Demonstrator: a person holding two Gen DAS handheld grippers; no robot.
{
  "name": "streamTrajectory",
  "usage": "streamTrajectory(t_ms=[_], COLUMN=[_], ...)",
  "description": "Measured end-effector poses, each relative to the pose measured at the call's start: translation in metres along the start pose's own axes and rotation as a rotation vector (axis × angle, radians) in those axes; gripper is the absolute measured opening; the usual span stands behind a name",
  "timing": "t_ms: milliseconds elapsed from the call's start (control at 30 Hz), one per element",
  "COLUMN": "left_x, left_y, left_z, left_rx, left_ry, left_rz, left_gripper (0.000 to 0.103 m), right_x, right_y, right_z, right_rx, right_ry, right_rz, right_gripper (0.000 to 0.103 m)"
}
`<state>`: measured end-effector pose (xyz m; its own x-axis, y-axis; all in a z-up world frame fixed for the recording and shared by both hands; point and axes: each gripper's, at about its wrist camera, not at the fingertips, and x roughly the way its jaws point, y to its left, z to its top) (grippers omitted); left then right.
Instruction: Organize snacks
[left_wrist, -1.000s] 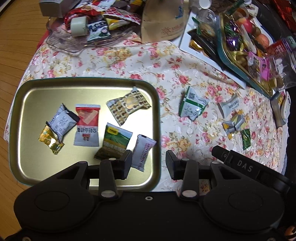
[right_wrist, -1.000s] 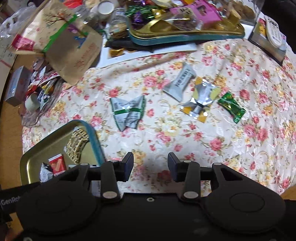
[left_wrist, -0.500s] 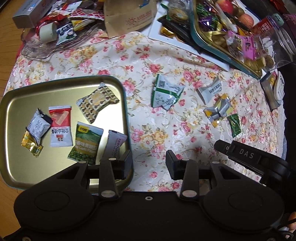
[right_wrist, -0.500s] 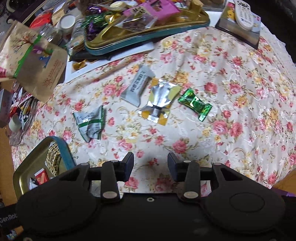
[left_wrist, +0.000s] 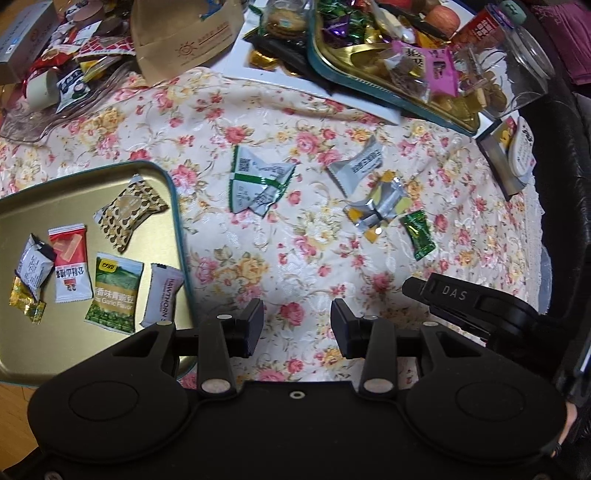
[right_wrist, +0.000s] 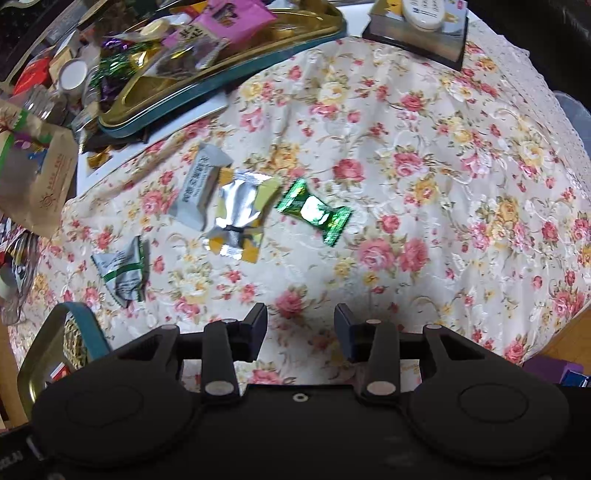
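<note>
At centre frame of both wrist views, four loose snacks on the floral tablecloth (left_wrist: 258, 122): a white-and-green packet (left_wrist: 258, 184), a grey wrapper (left_wrist: 356, 166) touching a silver-and-yellow packet (left_wrist: 376, 208), and a green candy (left_wrist: 417, 229) just beside that. Probably awaiting transfer, since six wrapped snacks already lie flat and mostly apart in the gold tray (left_wrist: 22, 354) at left of the left view, the likely sorting spot. Both grippers empty, pointing steeply down above bare cloth: left gripper (left_wrist: 297, 326) with jaws spread and nothing between them, right gripper (right_wrist: 300, 332) likewise parted, nearest the green candy (right_wrist: 314, 210), so probably lining up a pick. Along the upper edge, clutter: a second tray (left_wrist: 369, 88) heaped with sweets, a paper bag (left_wrist: 192, 37), a glass dish (left_wrist: 44, 118). Wooden floor visible at lower left.
</note>
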<state>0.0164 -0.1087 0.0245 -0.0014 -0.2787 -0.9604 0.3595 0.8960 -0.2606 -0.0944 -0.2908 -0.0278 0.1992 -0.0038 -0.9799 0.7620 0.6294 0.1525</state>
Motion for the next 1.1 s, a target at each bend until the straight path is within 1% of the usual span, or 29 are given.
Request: streamTrajectory(t_ms=[67,167,200,233,367,533,600,700,733,800,833,967,1033,1067,1100], left_x=[-0.002,-0.006,-0.009,-0.011,-0.024,-0.038,-0.041,-0.043,-0.044,-0.046,-0.047,-0.048,-0.048,-0.048,-0.047], left_y=[-0.002,-0.003,-0.003,-0.003,-0.003,0.0,0.004,0.011,0.014,0.017,0.019,0.025,0.028,0.028,0.029], left_z=[0.001,0.003,0.004,0.004,0.008,0.013,0.015,0.018,0.019,0.02,0.021,0.023,0.024,0.024,0.025], left_rx=[0.001,-0.008,-0.012,-0.013,-0.019,-0.024,-0.035,-0.066,-0.076,-0.092,-0.098,-0.119,-0.13,-0.133,-0.136], left_ry=[-0.006,-0.013,-0.017,-0.021,-0.062,-0.136,-0.148,-0.148,-0.148,-0.154,-0.157,-0.157,-0.155,-0.155,-0.155], left_rz=[-0.01,-0.031,-0.04,-0.048,-0.079,-0.049,-0.044,-0.068,-0.076,-0.081,-0.081,-0.094,-0.103,-0.105,-0.104], left_gripper=[0.049,0.049,0.049,0.049,0.049,0.049,0.049,0.049,0.049,0.049,0.049,0.047,0.046,0.046,0.046], right_x=[0.0,-0.002,-0.002,-0.004,-0.008,-0.009,-0.006,-0.001,0.005,0.008,0.014,0.027,0.034,0.034,0.043], right_y=[-0.013,-0.027,-0.027,-0.036,-0.045,-0.038,-0.033,-0.023,-0.012,-0.005,0.011,0.044,0.06,0.06,0.075], right_z=[0.004,0.011,0.011,0.015,0.024,0.036,0.041,0.048,0.054,0.057,0.063,0.074,0.079,0.079,0.084], right_rx=[0.026,0.062,0.062,0.092,0.14,0.184,0.195,0.195,0.184,0.174,0.149,0.085,0.051,0.051,0.006], right_ry=[-0.01,-0.027,-0.027,-0.042,-0.067,-0.104,-0.114,-0.115,-0.116,-0.118,-0.129,-0.164,-0.19,-0.19,-0.219], right_rz=[-0.006,0.009,0.009,0.024,0.064,0.108,0.111,0.108,0.108,0.108,0.117,0.132,0.123,0.123,0.109], right_gripper=[0.043,0.043,0.043,0.043,0.043,0.043,0.043,0.043,0.043,0.043,0.043,0.043,0.043,0.043,0.043])
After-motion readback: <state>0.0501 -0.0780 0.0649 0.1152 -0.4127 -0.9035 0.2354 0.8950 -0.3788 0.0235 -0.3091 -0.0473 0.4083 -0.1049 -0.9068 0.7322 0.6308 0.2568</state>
